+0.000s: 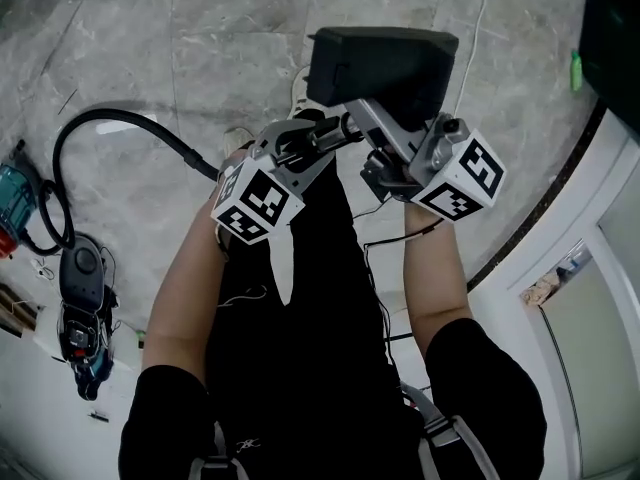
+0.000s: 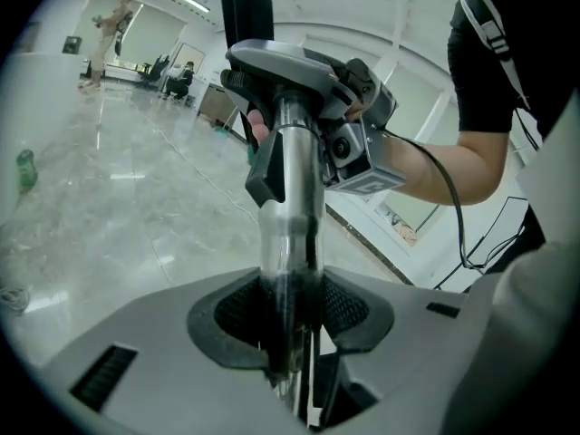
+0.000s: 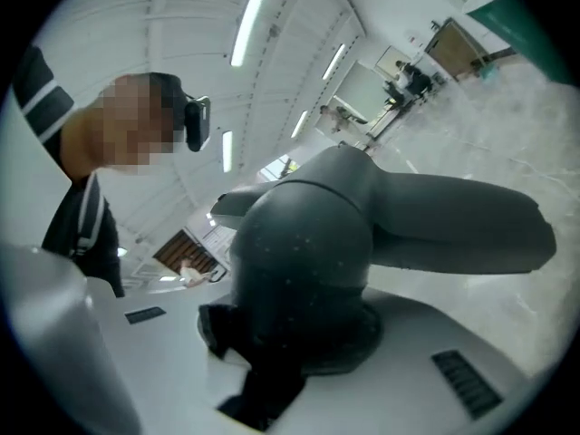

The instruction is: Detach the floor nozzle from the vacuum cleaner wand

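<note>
The dark floor nozzle (image 1: pixel 380 63) is lifted off the floor in front of me, held between both grippers. My left gripper (image 1: pixel 322 138) is shut on the silver wand (image 2: pixel 288 198), which runs up between its black pads (image 2: pixel 237 314) to the nozzle (image 2: pixel 281 62). My right gripper (image 1: pixel 388 166) comes in from the right and is shut on the nozzle's rounded dark neck (image 3: pixel 304 261); the nozzle's flat head (image 3: pixel 453 225) sticks out beyond it. In the left gripper view the right gripper (image 2: pixel 358 143) sits just behind the joint.
A black hose (image 1: pixel 110 118) curves over the grey marble floor to the vacuum's body (image 1: pixel 80 268) at the left. A white cable (image 1: pixel 478 28) lies ahead. A dark threshold strip (image 1: pixel 545 203) and white door frame border the right. A green bottle (image 2: pixel 25 169) lies far off.
</note>
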Demonstrator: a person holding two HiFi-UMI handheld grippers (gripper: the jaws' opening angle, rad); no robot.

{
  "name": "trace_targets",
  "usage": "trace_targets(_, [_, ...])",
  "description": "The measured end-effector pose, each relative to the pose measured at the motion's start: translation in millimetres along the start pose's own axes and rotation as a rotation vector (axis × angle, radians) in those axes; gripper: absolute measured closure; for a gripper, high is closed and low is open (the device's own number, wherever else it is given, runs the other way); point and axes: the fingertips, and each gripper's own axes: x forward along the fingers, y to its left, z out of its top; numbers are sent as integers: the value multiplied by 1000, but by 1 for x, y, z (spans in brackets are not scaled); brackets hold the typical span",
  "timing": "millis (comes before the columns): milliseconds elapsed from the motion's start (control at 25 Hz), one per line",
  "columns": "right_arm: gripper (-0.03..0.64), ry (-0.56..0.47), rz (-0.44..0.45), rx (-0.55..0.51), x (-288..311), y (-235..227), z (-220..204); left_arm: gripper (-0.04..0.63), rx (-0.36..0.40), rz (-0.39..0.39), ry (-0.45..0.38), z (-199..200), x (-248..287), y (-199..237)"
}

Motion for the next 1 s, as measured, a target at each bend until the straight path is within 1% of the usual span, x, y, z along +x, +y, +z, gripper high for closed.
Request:
trace_targets(40, [525,26,85,-16,0,8,-1,440,-9,-21,-4,0,1,-3])
trace_targets(80, [525,61,194,-38,-1,20,-3,440,-16,-51,-7,0,1,-8])
trace_targets(160, [523,160,468,-96,-6,51,-10,440,-32,-145,-11,-1,1,-20])
trace_targets(200, [522,216,580,-119,-8,64,-14,442,-47,-193,-15,-2,1,-26])
trace_targets(240, [520,260,637,-128,-8,68,-18,442,-70,-224,-24,-1,0,-29])
trace_targets(280, [520,284,635,-120,-4,66,-19,442,-99,-232,-39,1,1,-28])
trace_targets(320, [520,287,583,-101,3,58,-17,442,-129,-221,-59,3,1,-24])
trace_targets(360, [520,273,495,-73,10,46,-15,442,-151,-198,-79,5,2,-19])
trace_targets(440, [520,207,257,3,20,18,-8,442,-158,-145,-104,7,1,-9])
trace_targets(520, [520,123,-17,99,23,-14,-4,449,-134,-94,-88,5,2,1])
trace_targets(560, [520,96,-172,148,20,-32,-5,453,-126,-69,-67,1,5,4])
trace_targets(640, [526,79,-525,230,3,-70,-14,456,-130,-25,-22,-9,15,3])
trace_targets(680, [531,77,-683,255,-8,-86,-18,457,-135,-9,-5,-13,20,1])
trace_targets(720, [534,74,-791,264,-15,-95,-21,459,-136,-2,8,-16,23,0])
trace_targets(760, [535,71,-836,260,-17,-97,-23,459,-135,-5,15,-18,23,0])
trace_targets(800, [535,69,-824,248,-14,-94,-23,460,-134,-20,20,-20,22,0])
trace_targets(840, [537,66,-768,230,-9,-88,-23,460,-133,-43,24,-21,21,-1])
trace_targets(920, [537,49,-579,193,3,-72,-20,460,-129,-93,36,-23,18,-2])
trace_targets(1000, [537,40,-348,150,12,-50,-16,460,-122,-134,47,-24,17,-7])
